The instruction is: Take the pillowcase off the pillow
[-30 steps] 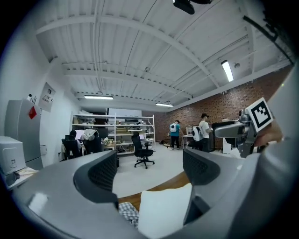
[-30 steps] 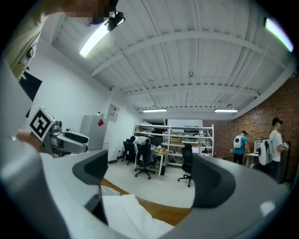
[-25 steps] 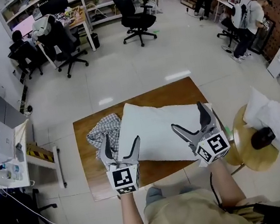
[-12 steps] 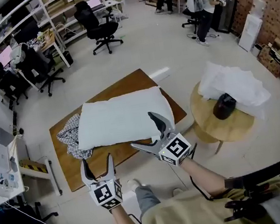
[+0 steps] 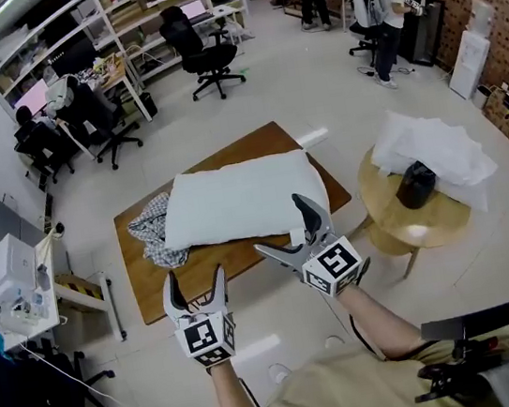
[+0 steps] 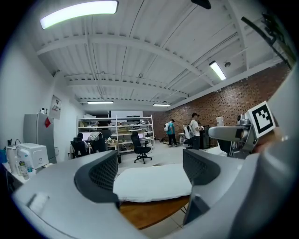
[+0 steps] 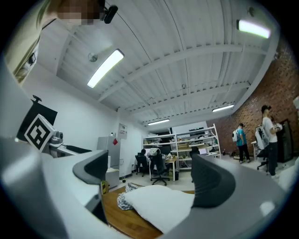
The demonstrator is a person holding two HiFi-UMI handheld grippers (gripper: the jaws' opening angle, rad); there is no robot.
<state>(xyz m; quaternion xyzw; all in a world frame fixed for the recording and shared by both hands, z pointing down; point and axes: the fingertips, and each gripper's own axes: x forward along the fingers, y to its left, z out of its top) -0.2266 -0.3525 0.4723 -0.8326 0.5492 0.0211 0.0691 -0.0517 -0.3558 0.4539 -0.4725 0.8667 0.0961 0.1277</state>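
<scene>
Both grippers have drawn back from over the pillow [image 5: 240, 200] to the wooden table's [image 5: 148, 280] near edge. The left gripper [image 5: 194, 287] and right gripper [image 5: 282, 227] are spread and empty. The pillow lies across the table, with a checked cloth [image 5: 155, 233] bunched at its left end. Best next step, I judge: pin the pillow with one gripper and pinch only loose cover fabric with the other.

The right gripper [image 5: 280, 225] covers the pillow's [image 5: 235, 201] near corner; the pillow hides part of the checked cloth [image 5: 155, 233].
</scene>
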